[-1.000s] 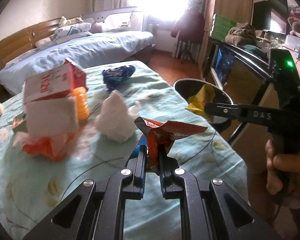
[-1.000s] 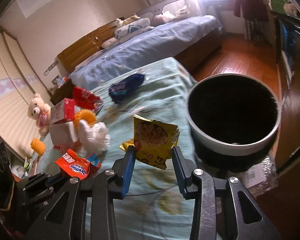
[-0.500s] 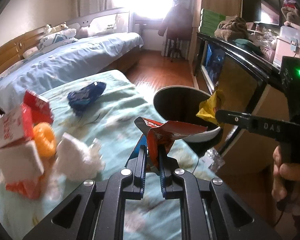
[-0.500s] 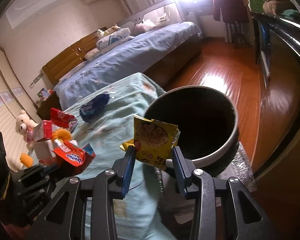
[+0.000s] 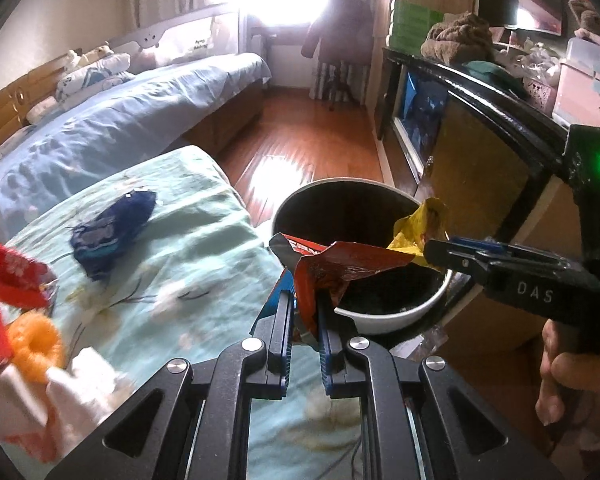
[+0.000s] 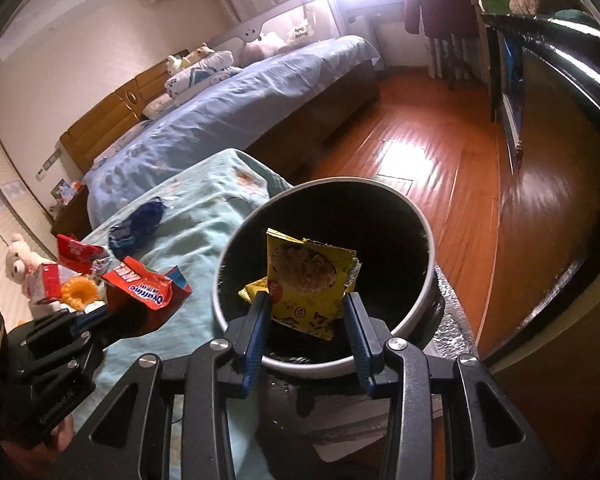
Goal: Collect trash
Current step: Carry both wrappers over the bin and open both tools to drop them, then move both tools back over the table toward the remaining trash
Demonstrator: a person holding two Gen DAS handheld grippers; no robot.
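Yellow packet point(image 6: 308, 284) upright in right tool point(image 6: 306, 312) over bin point(image 6: 428, 240)

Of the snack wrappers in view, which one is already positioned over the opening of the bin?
The yellow wrapper, gripped by the right gripper, hangs over the bin. The red wrapper in the left gripper is beside it; the dark blue wrapper lies on the bedspread.
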